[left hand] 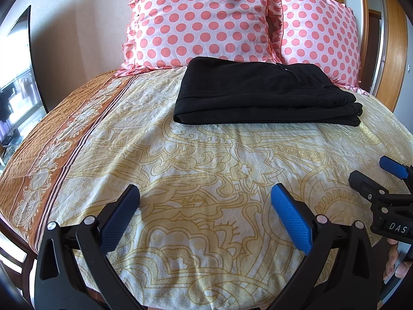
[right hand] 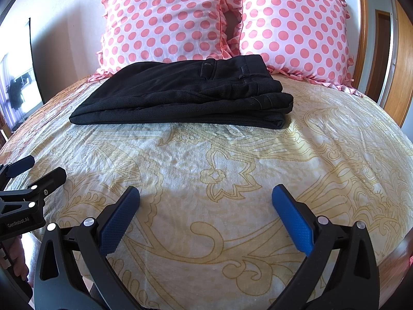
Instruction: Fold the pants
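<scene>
Black pants lie folded into a flat stacked rectangle on the bed, near the pillows; they also show in the right wrist view, waistband to the right. My left gripper is open and empty, held over the bedsheet well short of the pants. My right gripper is open and empty, likewise over the sheet in front of the pants. The right gripper shows at the right edge of the left wrist view; the left gripper shows at the left edge of the right wrist view.
The bed carries a cream sheet with yellow paisley print and an orange border at left. Two pink polka-dot pillows lean against the wall behind the pants. Wooden door frame at right.
</scene>
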